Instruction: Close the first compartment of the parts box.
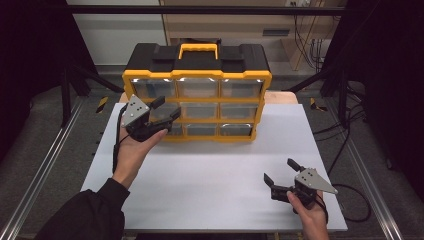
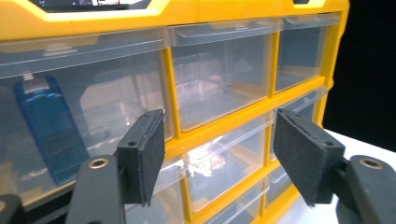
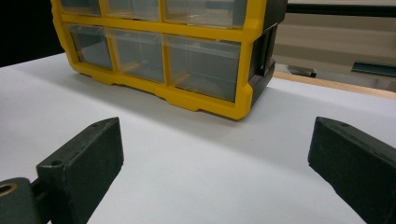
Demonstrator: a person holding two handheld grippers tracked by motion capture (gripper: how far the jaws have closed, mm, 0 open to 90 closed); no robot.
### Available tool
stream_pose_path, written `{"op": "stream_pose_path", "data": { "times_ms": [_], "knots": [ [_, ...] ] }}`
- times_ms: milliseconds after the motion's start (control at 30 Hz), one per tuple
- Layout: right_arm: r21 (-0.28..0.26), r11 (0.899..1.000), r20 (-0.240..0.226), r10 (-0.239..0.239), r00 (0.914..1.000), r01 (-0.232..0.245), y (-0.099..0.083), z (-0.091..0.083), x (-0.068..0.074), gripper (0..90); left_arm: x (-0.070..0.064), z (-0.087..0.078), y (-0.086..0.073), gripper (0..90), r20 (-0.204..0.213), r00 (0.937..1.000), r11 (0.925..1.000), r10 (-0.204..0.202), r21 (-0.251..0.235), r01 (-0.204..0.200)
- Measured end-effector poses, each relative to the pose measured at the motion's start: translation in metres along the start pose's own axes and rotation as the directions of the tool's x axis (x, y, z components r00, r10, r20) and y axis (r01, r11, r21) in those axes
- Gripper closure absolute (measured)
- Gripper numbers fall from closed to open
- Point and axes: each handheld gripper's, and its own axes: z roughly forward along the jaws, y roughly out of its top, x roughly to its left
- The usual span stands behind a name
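The left gripper point(image 1: 165, 111) is hovering with jaws wide open and empty at the drawer cabinet point(image 1: 197, 92), which is standing at 12 o'clock on the bench point(image 1: 215, 170). Aim squarely at one drawer lip. The right gripper point(image 1: 280, 176) is waiting, jaws spread and empty, at 5 o'clock.

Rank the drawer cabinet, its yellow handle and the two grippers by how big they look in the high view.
1. drawer cabinet
2. left gripper and right gripper: look alike in size, unranked
3. yellow handle
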Motion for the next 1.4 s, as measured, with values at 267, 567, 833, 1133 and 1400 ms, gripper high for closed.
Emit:
{"op": "stream_pose_path", "data": {
  "times_ms": [267,567,833,1133,1400],
  "knots": [
    [0.001,1.000,-0.002,0.000,1.0000,0.000,0.000,0.000,0.000,3.7,-0.009,0.002,-0.003,22.1,0.045,0.9989,0.9997,0.008,0.021,-0.008],
    [0.001,1.000,-0.002,0.003,1.0000,-0.003,0.000,0.000,0.000,3.6,-0.014,0.002,-0.006,7.3,0.082,0.9966,0.9999,-0.006,0.016,0.004],
    [0.001,1.000,-0.001,0.002,1.0000,-0.002,0.000,0.000,0.000,3.6,-0.018,0.000,-0.010,3.6,0.148,0.9891,0.9999,-0.001,0.011,-0.001],
    [0.000,1.000,0.001,0.007,1.0000,-0.007,0.000,-0.001,0.000,3.6,-0.024,-0.002,-0.009,2.3,0.183,0.9829,0.9999,-0.013,0.005,0.013],
    [0.000,1.000,0.001,0.008,1.0000,-0.008,0.000,-0.001,0.000,3.6,-0.027,-0.008,-0.014,2.2,0.192,0.9812,0.9999,-0.014,0.001,0.014]
  ]
}}
